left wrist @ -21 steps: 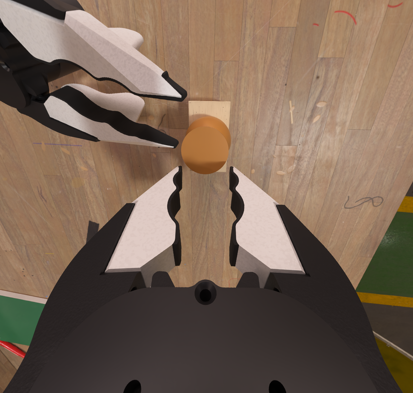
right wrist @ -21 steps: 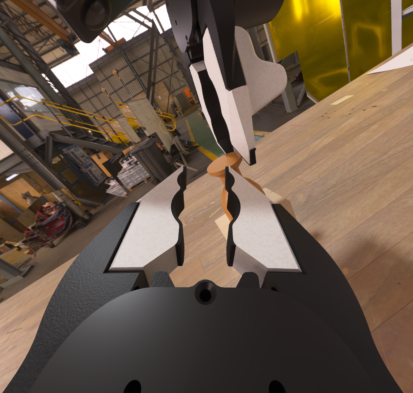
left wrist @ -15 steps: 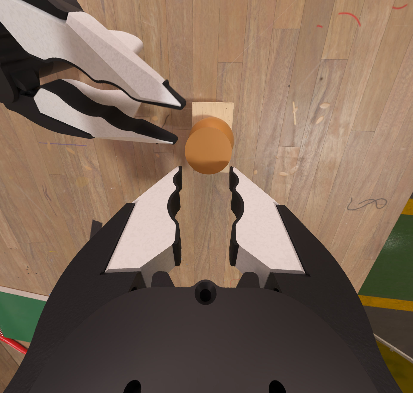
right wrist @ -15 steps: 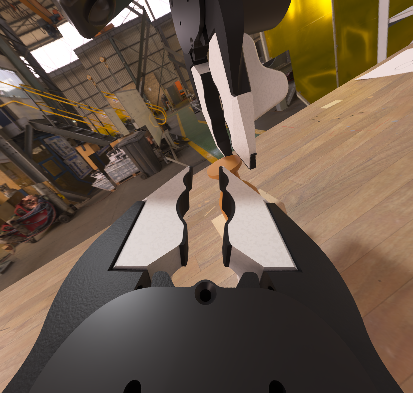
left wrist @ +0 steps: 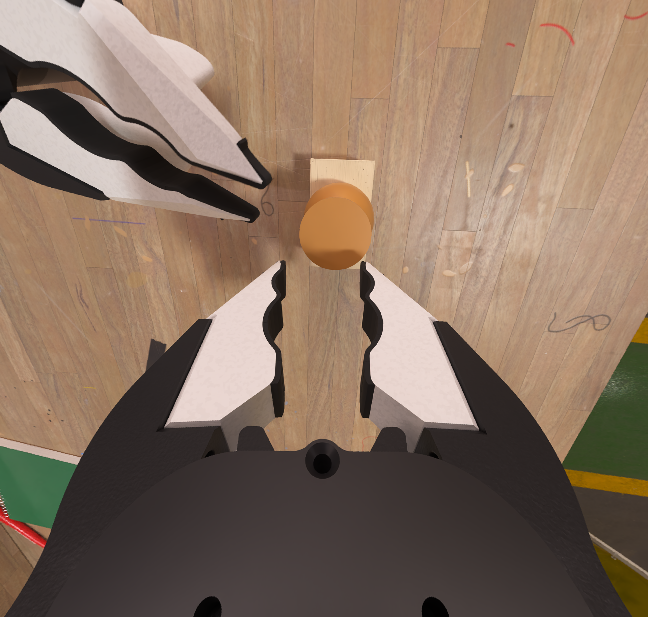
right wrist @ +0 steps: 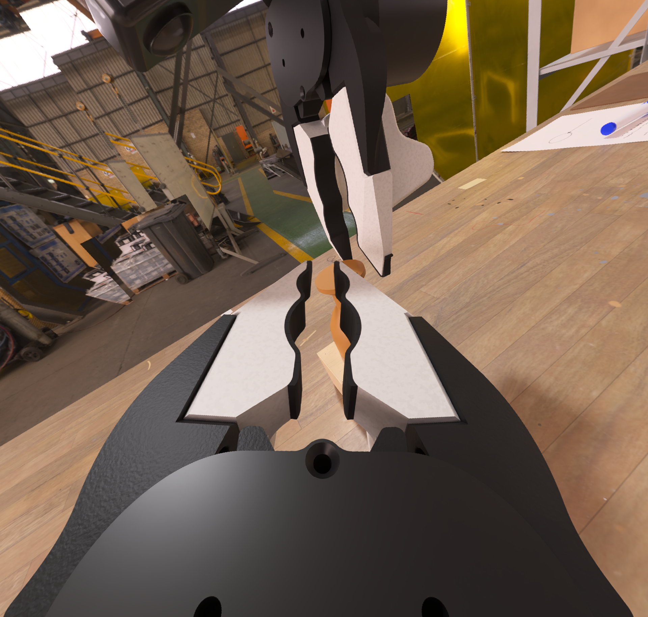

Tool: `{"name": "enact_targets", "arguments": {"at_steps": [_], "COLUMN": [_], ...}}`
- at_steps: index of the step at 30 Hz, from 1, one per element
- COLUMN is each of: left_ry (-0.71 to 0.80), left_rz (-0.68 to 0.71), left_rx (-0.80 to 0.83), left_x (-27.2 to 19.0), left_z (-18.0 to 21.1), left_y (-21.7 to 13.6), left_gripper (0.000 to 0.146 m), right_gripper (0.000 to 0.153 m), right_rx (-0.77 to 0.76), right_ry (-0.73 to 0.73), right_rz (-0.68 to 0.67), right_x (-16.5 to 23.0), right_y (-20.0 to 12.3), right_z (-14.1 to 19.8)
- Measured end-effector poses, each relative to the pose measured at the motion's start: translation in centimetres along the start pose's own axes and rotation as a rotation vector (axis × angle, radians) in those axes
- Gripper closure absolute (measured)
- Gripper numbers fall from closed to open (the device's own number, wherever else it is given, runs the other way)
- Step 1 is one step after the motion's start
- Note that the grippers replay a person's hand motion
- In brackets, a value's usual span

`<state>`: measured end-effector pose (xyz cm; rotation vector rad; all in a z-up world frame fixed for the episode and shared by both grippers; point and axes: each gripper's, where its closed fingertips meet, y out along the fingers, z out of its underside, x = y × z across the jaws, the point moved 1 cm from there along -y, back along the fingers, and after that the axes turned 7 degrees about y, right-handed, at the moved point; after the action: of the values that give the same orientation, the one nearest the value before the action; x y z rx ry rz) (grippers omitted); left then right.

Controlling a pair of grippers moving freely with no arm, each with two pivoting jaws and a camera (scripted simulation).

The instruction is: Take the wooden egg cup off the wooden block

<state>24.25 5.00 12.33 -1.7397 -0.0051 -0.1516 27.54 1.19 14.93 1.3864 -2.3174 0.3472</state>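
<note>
An orange wooden egg cup (left wrist: 335, 232) stands upright on a small pale wooden block (left wrist: 342, 172) on the plank table. My left gripper (left wrist: 322, 265) is open and empty. It points down from above with its tips just short of the cup's flat round top. My right gripper (left wrist: 257, 198) sits to the cup's left, low and apart from it. In the right wrist view the right gripper (right wrist: 322, 265) has only a narrow gap and holds nothing. The cup (right wrist: 326, 282) and block (right wrist: 331, 365) show beyond its fingers. The left gripper (right wrist: 363, 260) hangs over the cup.
A white paper sheet (right wrist: 578, 133) with a blue-capped pen (right wrist: 610, 128) lies at the table's far right. The table edge drops to a green and yellow floor (left wrist: 617, 407). Red scribbles (left wrist: 557, 32) mark the planks.
My right gripper's jaws have narrowed a good deal, and it has swung so the cup shows in its gap. My left gripper has held still above the cup.
</note>
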Motion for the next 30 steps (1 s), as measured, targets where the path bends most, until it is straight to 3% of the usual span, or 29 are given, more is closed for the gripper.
{"name": "enact_targets", "arguments": {"at_steps": [6,30], "left_ry": [0.002,0.017], "left_rz": [0.002,0.030], "left_rx": [-0.001,-0.017], "left_x": [0.01,-0.32], "left_z": [-0.09,-0.65], "left_y": [0.08,0.74], "left_gripper": [0.104,0.103], "right_gripper": [0.128,0.125], "right_rx": [-0.031,-0.049], "right_ry": [0.005,0.034], "right_rz": [-0.012,0.003], "right_x": [0.00,-0.74], "right_y": [-0.09,-0.43], "right_z": [0.00,0.37]}}
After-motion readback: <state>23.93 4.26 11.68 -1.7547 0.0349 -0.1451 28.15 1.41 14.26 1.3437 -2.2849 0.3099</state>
